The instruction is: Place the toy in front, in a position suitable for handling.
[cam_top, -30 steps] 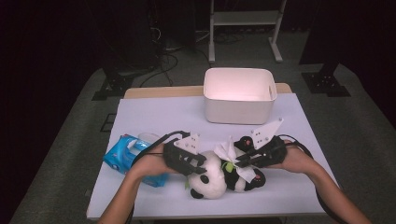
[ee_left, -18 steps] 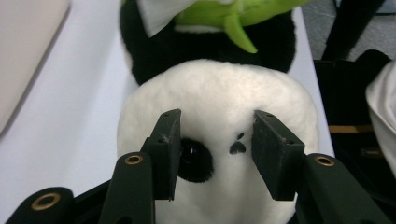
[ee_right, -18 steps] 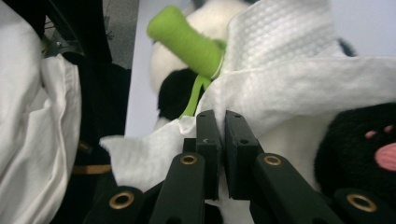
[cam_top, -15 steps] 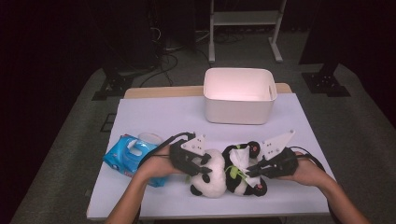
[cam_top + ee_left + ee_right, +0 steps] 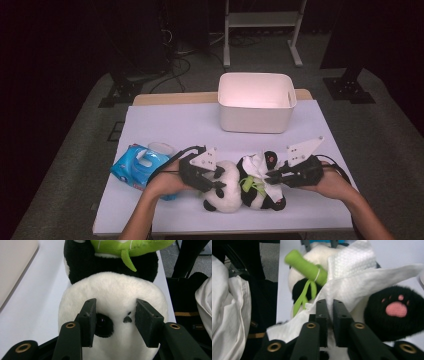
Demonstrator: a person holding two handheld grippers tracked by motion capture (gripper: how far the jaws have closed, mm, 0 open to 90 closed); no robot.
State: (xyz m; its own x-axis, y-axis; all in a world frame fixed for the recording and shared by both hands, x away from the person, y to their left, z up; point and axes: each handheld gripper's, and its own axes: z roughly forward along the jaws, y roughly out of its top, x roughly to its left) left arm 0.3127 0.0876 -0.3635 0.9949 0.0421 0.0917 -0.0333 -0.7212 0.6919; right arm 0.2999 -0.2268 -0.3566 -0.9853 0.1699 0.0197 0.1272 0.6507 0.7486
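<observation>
A black and white panda plush (image 5: 227, 192) lies on the white table (image 5: 165, 125) near its front edge, with a green bamboo piece (image 5: 305, 266) at its chest. My left gripper (image 5: 217, 180) comes from the left and is shut on the panda's head (image 5: 115, 290), one pad beside the eye patch. My right gripper (image 5: 269, 179) reaches in from the right, jaws almost together on a white wipe (image 5: 362, 277) draped over the panda's body beside a black paw with a pink pad (image 5: 397, 310). Its jaws have just been opening a little, with the wipe still between them.
A white plastic bin (image 5: 256, 102) stands at the back of the table. A blue pack of wipes (image 5: 137, 167) lies at the left, close behind my left hand. Dark floor, cables and a metal stand lie beyond the table.
My right gripper has moved a little toward the near edge, dragging the wipe over the panda's body. The left gripper has stayed on the head.
</observation>
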